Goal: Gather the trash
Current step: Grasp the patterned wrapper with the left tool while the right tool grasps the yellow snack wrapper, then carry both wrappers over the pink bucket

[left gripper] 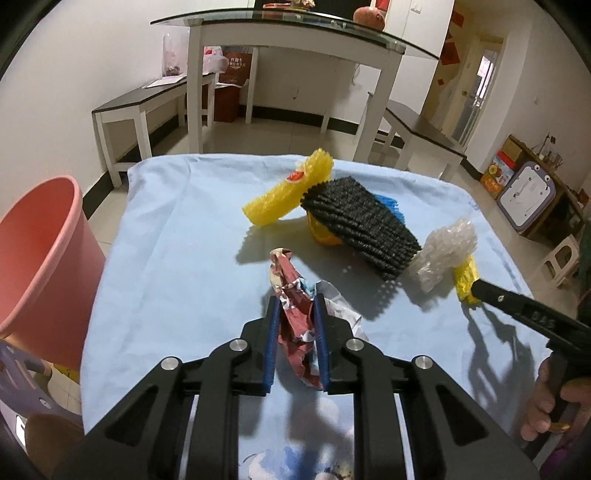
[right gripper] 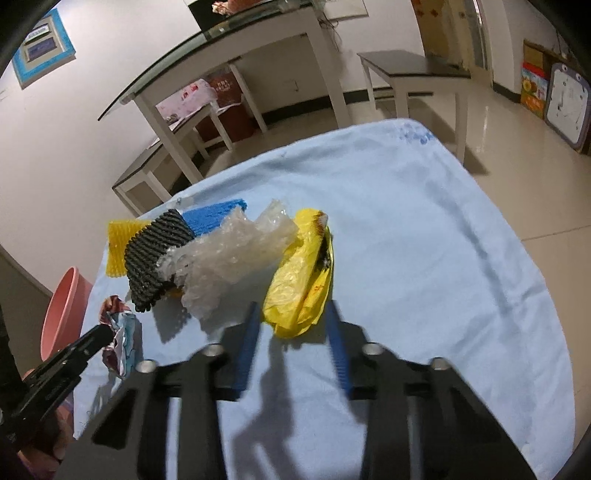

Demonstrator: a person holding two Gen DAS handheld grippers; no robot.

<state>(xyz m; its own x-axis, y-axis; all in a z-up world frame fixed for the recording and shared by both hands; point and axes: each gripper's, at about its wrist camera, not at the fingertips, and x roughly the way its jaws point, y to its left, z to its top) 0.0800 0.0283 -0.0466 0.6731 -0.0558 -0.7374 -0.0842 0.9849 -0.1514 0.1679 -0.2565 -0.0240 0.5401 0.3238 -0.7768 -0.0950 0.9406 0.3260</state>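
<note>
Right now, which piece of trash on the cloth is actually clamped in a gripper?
The crumpled red-and-white wrapper, pinched by the left gripper. The right gripper is open, only approaching the yellow bag; the foam nets lie free.

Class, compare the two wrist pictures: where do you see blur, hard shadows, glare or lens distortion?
Left wrist view: sharp; the black foam net casts a hard shadow on the blue cloth; the fisheye bends the glass table.
Right wrist view: the right tongs look motion-blurred, dark shadows fall on the cloth near them, and there is glare on the floor tiles.
</note>
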